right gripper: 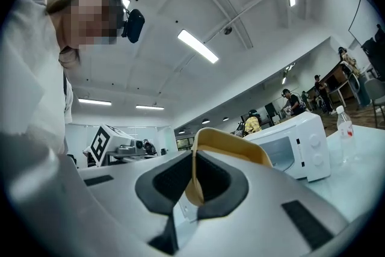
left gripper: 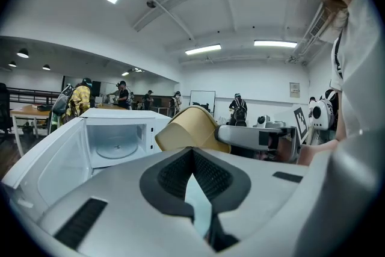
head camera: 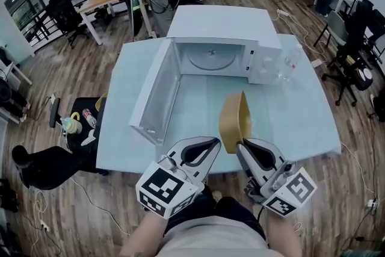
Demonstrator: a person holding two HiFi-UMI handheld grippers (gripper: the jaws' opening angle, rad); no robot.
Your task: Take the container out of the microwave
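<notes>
- Microwave (head camera: 216, 51): white, at the far middle of the pale table (head camera: 301, 123). Its door (head camera: 157, 90) is swung wide to the left. The cavity holds only the glass turntable (head camera: 210, 58).
- Container (head camera: 234, 122): tan, out of the microwave, over the table in front of the open cavity. It is tipped up on its side. No view shows whether it touches the tabletop.
- Right gripper (head camera: 240, 144): its jaws are closed on the near rim of the container. The right gripper view shows the thin tan wall (right gripper: 228, 142) pinched between the two dark pads, which the head view cannot show.
- Left gripper (head camera: 215, 142): it sits just beside the right one, nearer the door. The left gripper view shows the jaw tips meeting with nothing between them, and only pale tabletop in the wedge below.
- Left gripper view only: the outer curved side of the container (left gripper: 189, 126) with the right gripper clamped on it, and the lit cavity seen head-on.
- Right gripper view only: the microwave's control side with two knobs, and the other gripper's marker cube at the left.
- Clear bottle (head camera: 293, 60): upright on the table just right of the microwave. It is plainer in the right gripper view (right gripper: 343, 123).
- Head view only: wood floor, desks and chairs around the table.
</notes>
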